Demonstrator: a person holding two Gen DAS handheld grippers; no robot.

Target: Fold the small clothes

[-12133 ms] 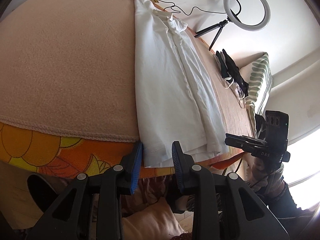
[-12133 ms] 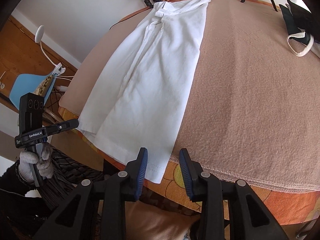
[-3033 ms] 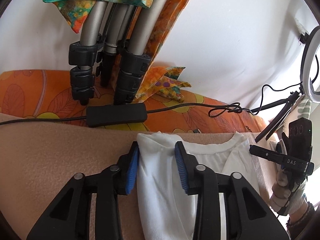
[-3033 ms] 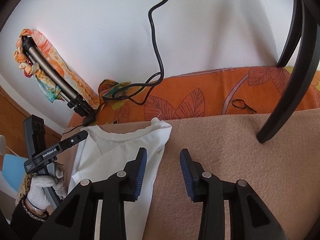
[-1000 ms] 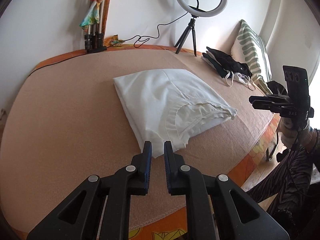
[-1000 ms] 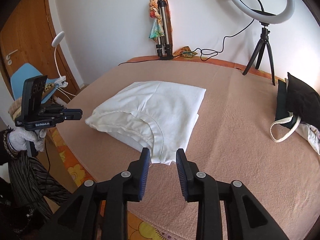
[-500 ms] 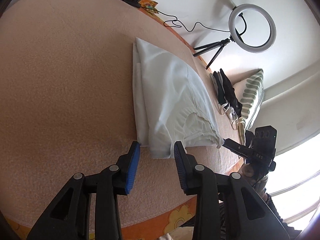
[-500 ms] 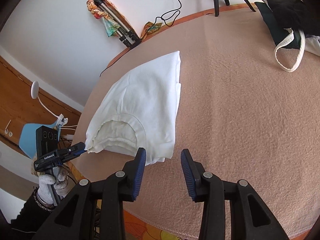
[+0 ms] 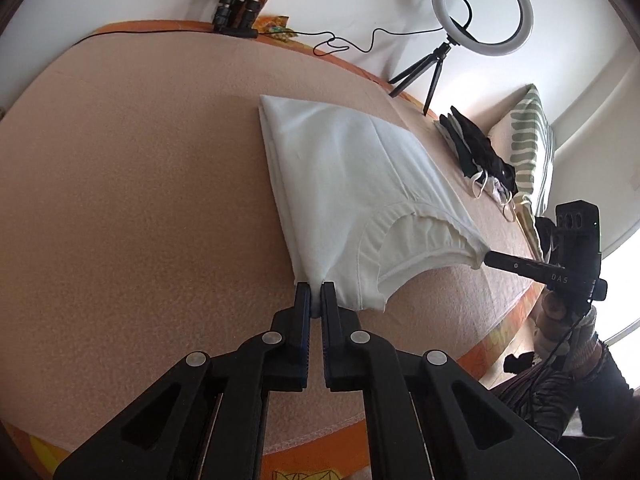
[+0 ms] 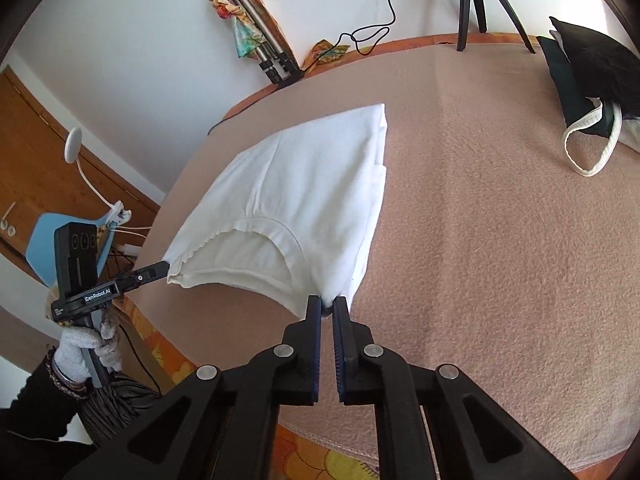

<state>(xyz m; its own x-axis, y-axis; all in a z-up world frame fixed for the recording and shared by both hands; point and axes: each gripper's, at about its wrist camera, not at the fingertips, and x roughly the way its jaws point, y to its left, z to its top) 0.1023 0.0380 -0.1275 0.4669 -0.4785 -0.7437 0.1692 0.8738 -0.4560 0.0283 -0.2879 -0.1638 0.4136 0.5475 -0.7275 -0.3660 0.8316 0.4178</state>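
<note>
Folded white shirt (image 9: 352, 184) lying on the tan blanket (image 9: 132, 184) of the bed, neckline toward the near edge. Left hand-held gripper (image 9: 315, 294) clamped on one near corner, right hand-held gripper (image 10: 327, 307) clamped on the other (each visible in the opposite view). Near edge lifted slightly.
</note>
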